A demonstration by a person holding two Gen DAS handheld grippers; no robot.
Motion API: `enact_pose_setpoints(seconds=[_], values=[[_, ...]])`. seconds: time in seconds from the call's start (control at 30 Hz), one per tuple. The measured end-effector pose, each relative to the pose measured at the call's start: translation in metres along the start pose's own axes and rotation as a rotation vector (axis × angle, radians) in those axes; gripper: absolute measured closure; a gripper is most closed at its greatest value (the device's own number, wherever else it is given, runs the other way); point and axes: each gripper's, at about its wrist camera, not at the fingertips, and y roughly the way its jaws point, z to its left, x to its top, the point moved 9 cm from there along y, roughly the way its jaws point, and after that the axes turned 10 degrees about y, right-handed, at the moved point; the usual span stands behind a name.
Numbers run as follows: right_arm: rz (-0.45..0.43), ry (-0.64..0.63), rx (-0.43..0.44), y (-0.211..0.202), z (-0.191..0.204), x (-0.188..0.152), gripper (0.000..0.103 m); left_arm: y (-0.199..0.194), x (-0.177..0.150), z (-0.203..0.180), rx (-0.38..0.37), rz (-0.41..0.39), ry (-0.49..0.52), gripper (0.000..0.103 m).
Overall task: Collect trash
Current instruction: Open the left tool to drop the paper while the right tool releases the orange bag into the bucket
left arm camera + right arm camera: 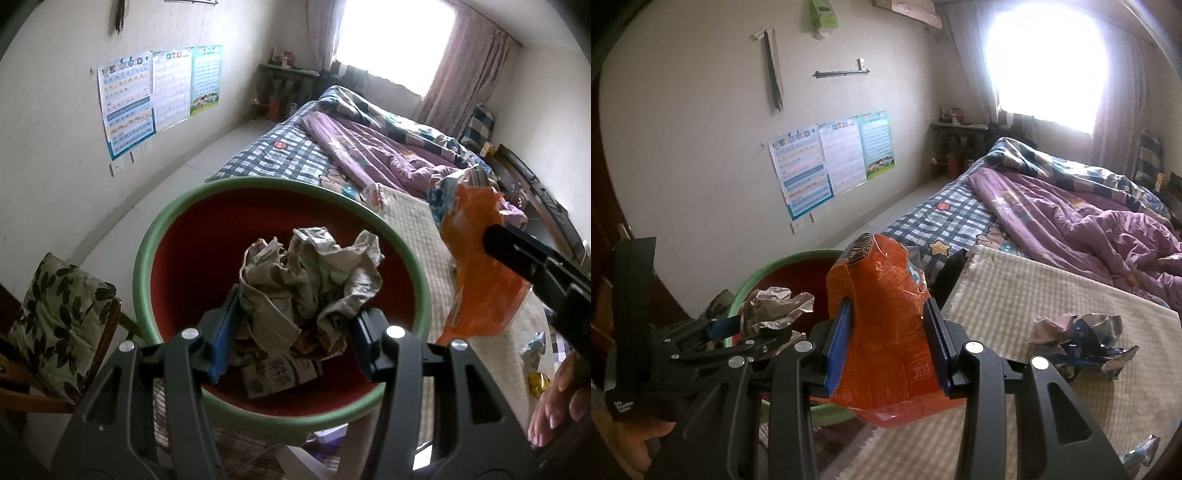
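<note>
My left gripper is shut on a wad of crumpled beige paper, which hangs over the round bin with a green rim and red inside. More printed paper lies at the bin's bottom. To the right of the bin, my right gripper is shut on an orange plastic bag with a barcode at its top. In the right wrist view the left gripper and its paper wad sit above the bin. In the left wrist view the orange bag hangs from the right gripper.
Crumpled wrappers lie on a woven mat spread over the bed, and smaller ones lie nearer. A purple quilt covers the bed. A chair with a leaf-print cushion stands left of the bin. A person's hand shows at right.
</note>
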Motion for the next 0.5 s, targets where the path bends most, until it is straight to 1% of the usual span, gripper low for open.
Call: enact_pose_setpoints(seconds=[0.27,0.5], values=[[0.01,-0.007,0.002,0.012,0.008,-0.001,0.064,0.01,0.002,0.011,-0.001,0.013,-0.012,0.052],[0.029,-0.002,0.001,0.026,0.01,-0.003,0.063,0.018,0.004,0.01,-0.006,0.026,-0.021,0.052]])
